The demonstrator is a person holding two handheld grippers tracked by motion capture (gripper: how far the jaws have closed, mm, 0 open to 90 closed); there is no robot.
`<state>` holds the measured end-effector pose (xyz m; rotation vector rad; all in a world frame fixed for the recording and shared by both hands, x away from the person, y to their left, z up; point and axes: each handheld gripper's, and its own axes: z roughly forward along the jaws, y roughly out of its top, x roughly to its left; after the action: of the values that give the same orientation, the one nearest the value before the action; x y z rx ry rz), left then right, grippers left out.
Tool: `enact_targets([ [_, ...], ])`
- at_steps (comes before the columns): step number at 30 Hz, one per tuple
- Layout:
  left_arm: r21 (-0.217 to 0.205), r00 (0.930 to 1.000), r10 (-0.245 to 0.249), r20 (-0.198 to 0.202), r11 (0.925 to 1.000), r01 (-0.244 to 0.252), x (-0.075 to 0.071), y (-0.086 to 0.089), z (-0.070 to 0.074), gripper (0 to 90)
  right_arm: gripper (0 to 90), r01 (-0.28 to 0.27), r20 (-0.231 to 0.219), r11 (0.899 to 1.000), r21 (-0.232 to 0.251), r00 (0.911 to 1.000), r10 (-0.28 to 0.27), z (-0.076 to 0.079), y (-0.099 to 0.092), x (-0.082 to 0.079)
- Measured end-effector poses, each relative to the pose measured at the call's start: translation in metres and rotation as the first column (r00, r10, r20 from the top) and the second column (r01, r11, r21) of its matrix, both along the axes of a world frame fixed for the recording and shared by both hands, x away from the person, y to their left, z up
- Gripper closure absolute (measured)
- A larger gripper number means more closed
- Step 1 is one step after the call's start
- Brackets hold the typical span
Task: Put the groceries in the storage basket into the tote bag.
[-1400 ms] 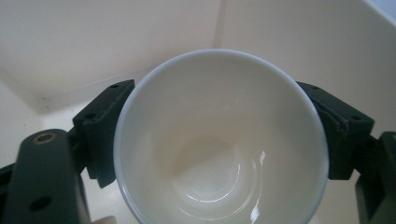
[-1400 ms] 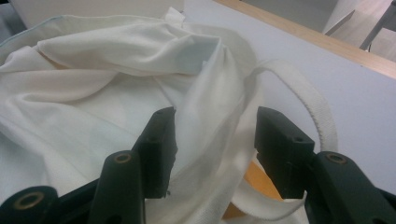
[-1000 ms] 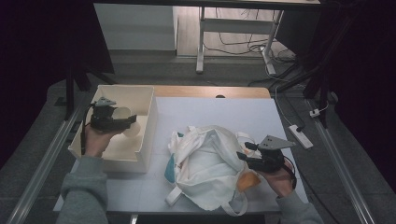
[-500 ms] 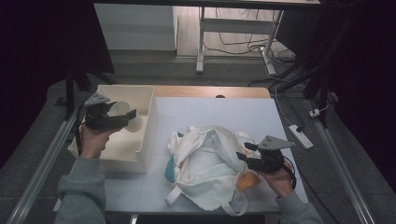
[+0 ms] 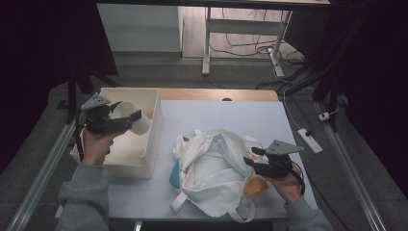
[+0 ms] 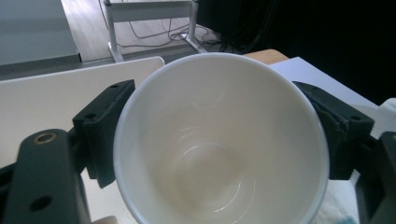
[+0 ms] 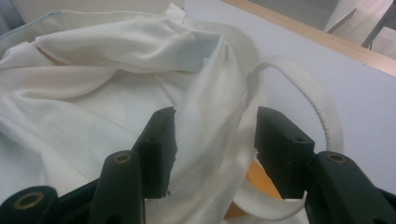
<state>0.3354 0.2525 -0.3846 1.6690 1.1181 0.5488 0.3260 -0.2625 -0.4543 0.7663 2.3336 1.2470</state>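
Observation:
My left gripper (image 5: 126, 119) is shut on a white cup (image 5: 139, 126) and holds it on its side above the white bin (image 5: 155, 130) at the table's left. In the left gripper view the empty cup (image 6: 219, 140) faces the camera mouth first, with a black pad (image 6: 105, 135) against each side. A crumpled white tote bag (image 5: 211, 168) lies mid-table. My right gripper (image 5: 250, 161) sits at its right edge. In the right gripper view its jaws (image 7: 215, 140) stand half apart, open, with a loose fold of the bag (image 7: 93, 107) between them. An orange patch (image 7: 257, 182) shows underneath.
The bag's strap (image 7: 322, 112) loops over the white tabletop (image 5: 226, 115). A wooden strip (image 5: 216, 94) edges the table's far side. A power strip (image 5: 310, 140) lies on the floor to the right, and a metal frame (image 5: 207, 48) with cables stands behind.
My left gripper has lifted the cup a little higher over the bin. The right gripper and the bag have stayed put.

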Motion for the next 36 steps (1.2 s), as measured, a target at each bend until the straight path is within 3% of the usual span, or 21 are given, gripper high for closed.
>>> enact_targets([
  [8,-0.034,0.9983,-0.015,0.057,0.9993,0.017,-0.012,-0.002,0.013,19.2,48.6,-0.001,-0.004,1.000,-0.003,1.0000,0.001,-0.001,0.001,0.000],
  [12,-0.066,0.9959,-0.046,0.078,0.9965,0.051,-0.017,-0.007,0.019,19.2,48.6,-0.001,-0.003,1.000,-0.001,1.0000,0.001,-0.001,0.001,0.000],
  [18,-0.074,0.9897,-0.118,0.081,0.9895,0.124,-0.020,-0.024,0.021,19.2,48.5,-0.003,-0.003,1.000,-0.003,1.0000,0.003,-0.001,0.001,0.000],
  [24,-0.058,0.9800,-0.185,0.072,0.9801,0.190,-0.019,-0.042,0.021,19.2,48.4,-0.004,-0.002,1.000,-0.002,1.0000,0.004,-0.002,0.001,0.000],
  [27,-0.067,0.9719,-0.227,0.063,0.9707,0.231,-0.018,-0.051,0.020,19.1,48.2,-0.007,0.002,1.000,0.001,1.0000,0.007,-0.002,0.002,-0.001],
  [36,-0.037,0.9508,-0.307,0.038,0.9504,0.309,-0.017,-0.079,0.017,19.1,44.3,-0.027,0.037,1.000,0.015,0.9990,0.026,0.003,0.009,-0.006],
])
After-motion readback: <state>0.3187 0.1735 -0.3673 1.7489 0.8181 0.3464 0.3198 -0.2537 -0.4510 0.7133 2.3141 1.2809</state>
